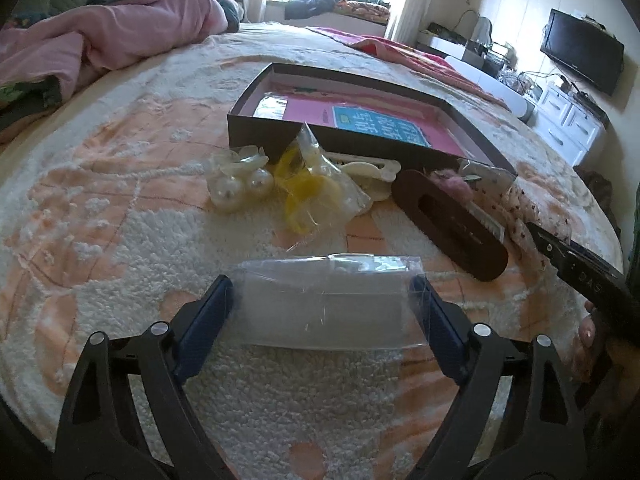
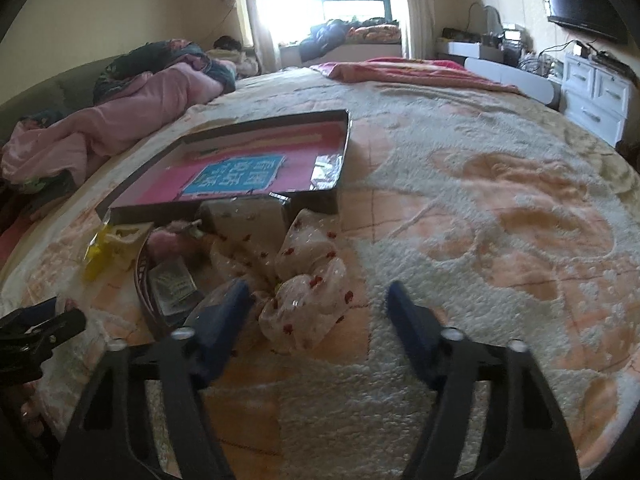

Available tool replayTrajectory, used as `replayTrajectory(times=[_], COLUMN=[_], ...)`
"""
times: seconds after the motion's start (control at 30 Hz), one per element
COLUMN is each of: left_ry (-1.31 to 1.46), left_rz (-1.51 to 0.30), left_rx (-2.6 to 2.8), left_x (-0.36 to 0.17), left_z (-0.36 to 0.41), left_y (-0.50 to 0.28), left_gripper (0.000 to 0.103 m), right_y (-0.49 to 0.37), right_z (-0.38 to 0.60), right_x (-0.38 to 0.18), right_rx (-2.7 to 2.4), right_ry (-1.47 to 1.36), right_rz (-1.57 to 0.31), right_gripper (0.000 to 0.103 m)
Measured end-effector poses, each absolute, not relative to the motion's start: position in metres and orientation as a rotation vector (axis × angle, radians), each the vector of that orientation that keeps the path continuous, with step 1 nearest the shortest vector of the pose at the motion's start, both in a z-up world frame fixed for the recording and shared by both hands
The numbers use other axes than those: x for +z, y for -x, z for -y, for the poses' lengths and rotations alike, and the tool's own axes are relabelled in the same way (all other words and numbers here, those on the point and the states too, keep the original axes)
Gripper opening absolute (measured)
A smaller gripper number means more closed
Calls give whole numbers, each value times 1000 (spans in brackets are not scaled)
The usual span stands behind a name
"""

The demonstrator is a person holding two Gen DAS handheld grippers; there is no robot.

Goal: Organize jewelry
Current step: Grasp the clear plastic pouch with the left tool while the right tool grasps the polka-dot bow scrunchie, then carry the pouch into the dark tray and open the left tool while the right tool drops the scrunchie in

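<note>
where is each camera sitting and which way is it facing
Left wrist: on the left gripper, aimed down the bed at a clear packet between its jaws; right gripper and fingers at right.
Right wrist: on the right gripper, facing a dotted scrunchie.
Shared: open box, window.

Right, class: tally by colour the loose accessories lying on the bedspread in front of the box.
White or pearl: 2, the pearl piece and white clip
Yellow: 1, bagged
Brown: 1, oval clip
Pink: 1, fluffy piece
Clear: 1, packet
Red-dotted: 1, scrunchie
Total: 7
</note>
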State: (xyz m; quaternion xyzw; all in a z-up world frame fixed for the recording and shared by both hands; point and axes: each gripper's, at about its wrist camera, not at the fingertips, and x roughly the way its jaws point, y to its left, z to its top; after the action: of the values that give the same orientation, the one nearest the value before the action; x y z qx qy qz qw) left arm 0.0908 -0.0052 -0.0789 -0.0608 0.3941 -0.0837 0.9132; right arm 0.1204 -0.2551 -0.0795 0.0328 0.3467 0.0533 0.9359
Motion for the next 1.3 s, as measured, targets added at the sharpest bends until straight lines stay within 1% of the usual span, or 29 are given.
replayTrajectory(times=[0.03, 0.07, 0.2, 0.37, 0.67, 0.93, 1.3], left_ry=[119, 117, 99, 107, 157, 158, 154], left_rz=[-812, -811, -808, -776, -730, -702, -642], left_rx=[-175, -179, -189, -229, -309, -321, -288], left_x=[-78, -78, -78, -65, -42, -33, -16], left_z=[6, 6, 8, 12, 22, 33, 32], left_y=[-91, -90, -89, -83, -90, -112, -147], left_gripper=[79, 78, 76, 76, 76, 76, 76], right_y=[-119, -118, -115, -111, -105, -105, -133], right_z=[254, 254, 255, 260, 278, 289, 278], right_x=[-79, -78, -76, -69, -51, -35, -15], right_rx=[114, 134, 140, 126, 79, 50, 80], right_ry=[-52, -51, -49, -53, -73, -89, -63], right_rz=[-699, -695, -689, -658, -588, -538, -502], right_gripper=[44, 33, 22, 19, 18, 18, 18])
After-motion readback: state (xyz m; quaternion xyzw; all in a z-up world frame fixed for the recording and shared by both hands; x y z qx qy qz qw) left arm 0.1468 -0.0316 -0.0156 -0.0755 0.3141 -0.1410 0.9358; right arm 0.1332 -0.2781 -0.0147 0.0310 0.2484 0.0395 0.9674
